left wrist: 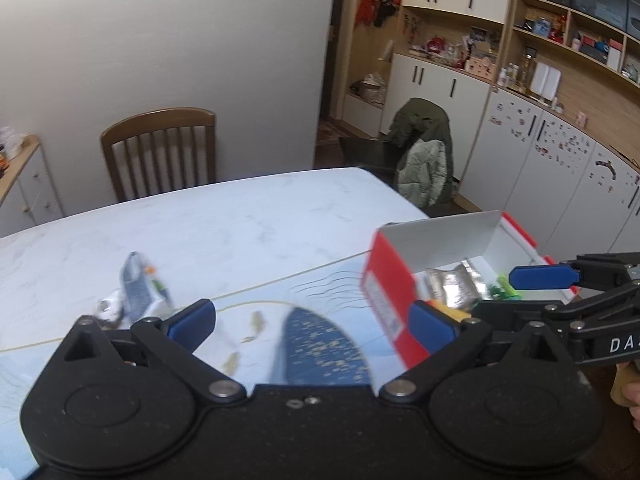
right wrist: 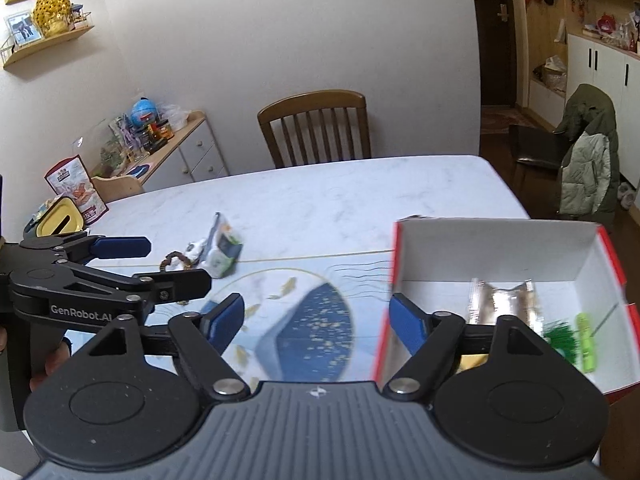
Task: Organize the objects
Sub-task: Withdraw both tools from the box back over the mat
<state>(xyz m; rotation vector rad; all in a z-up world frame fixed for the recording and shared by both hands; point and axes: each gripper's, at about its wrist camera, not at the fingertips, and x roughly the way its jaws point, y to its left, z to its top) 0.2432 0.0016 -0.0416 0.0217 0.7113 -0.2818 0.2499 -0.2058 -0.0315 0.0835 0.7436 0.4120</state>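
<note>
A red cardboard box (left wrist: pixel 384 280) (right wrist: pixel 496 248) with a white inside stands open on the right of the table. In it lie a silver foil packet (left wrist: pixel 452 284) (right wrist: pixel 500 300), a green brush-like item (right wrist: pixel 576 340) and something yellow (left wrist: pixel 448 314). To the left, on the table, are a blue, white and green pouch (left wrist: pixel 140 288) (right wrist: pixel 222 250), a brown bead bracelet (right wrist: pixel 174 260) and a small white object (right wrist: pixel 195 249). My left gripper (left wrist: pixel 312 320) (right wrist: pixel 176 264) is open and holds nothing, just right of the pouch. My right gripper (right wrist: pixel 316 320) (left wrist: pixel 508 292) is open by the box's near left corner.
A printed blue mat (right wrist: pixel 312 320) covers the near part of the white marble table (right wrist: pixel 320 196). A wooden chair (right wrist: pixel 316 128) stands at the far edge, and a chair draped with a jacket (right wrist: pixel 588 152) at the right. A yellow container (right wrist: pixel 60 218) and a snack bag (right wrist: pixel 76 188) are at the far left.
</note>
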